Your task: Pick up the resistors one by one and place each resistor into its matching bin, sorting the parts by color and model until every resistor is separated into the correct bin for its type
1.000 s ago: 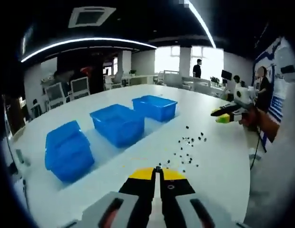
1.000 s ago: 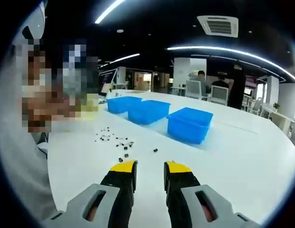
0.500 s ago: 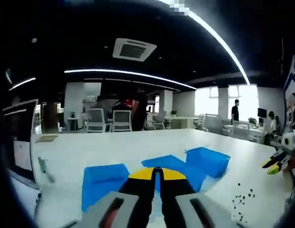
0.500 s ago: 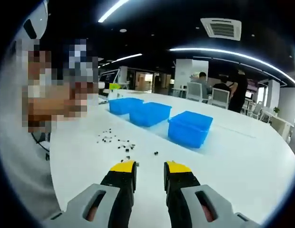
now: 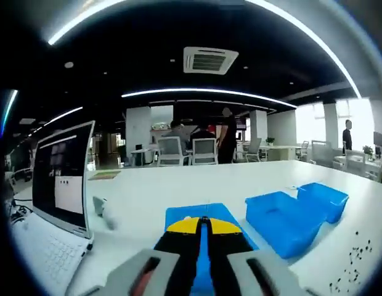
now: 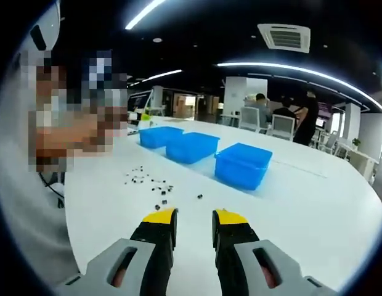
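Two hand-held grippers, grey, black and yellow

The left gripper (image 5: 203, 226) and the right gripper (image 6: 194, 219) each have grey moulded bodies, black jaws and yellow tips; a light grey sleeve (image 6: 24, 209) lies left of the right gripper.

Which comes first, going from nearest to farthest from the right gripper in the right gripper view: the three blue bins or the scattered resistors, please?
1. Scattered resistors, on the table just ahead of the right gripper, slightly left.
2. Nearest blue bin, ahead to the right.
3. Middle blue bin, farther back, centre.
4. Far blue bin, farthest, back left.
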The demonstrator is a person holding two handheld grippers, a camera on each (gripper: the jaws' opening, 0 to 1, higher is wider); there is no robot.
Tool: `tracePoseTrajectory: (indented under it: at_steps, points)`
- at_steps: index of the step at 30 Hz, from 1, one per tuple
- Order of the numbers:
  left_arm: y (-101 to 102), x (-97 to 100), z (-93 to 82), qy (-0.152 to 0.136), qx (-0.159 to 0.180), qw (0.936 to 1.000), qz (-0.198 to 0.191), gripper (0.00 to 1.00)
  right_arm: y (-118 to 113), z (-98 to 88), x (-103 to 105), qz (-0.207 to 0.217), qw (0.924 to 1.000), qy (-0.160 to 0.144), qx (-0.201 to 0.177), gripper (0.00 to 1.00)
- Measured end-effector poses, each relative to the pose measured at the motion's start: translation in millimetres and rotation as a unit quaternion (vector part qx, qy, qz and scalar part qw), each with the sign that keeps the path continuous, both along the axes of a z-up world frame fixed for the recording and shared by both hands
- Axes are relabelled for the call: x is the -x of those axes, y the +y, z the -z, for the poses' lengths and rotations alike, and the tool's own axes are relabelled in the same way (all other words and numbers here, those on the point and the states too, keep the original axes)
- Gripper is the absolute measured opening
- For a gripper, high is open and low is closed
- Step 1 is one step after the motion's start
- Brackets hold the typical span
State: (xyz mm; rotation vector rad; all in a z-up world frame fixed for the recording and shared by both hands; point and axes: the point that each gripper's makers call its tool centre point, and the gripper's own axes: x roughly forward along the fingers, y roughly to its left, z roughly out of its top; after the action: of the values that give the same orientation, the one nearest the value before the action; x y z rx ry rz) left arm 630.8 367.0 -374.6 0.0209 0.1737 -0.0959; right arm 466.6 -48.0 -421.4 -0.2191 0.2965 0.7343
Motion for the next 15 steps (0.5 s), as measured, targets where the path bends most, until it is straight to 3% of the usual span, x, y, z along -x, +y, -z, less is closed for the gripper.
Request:
tracePoseTrajectory:
  at_steps: [3, 9, 15]
  points:
    - [2, 2.5, 4.9, 0.014, 0.030, 0.9995, 0.000, 0.18, 2, 2.1, 2, -0.004, 1.0000, 0.003, 0.001, 0.25]
    - [4, 4.0, 7.5, 0.019, 0.028, 0.9994, 0.002, 0.18, 4, 0.3, 3, -0.002, 1.0000, 0.001, -0.004, 0.25]
    - [-9, 6.4, -0.9, 0.012, 0.015, 0.9991, 0.037, 0.17, 2, 0.5, 4, 0.001, 1.0000, 0.000, -0.004, 0.25]
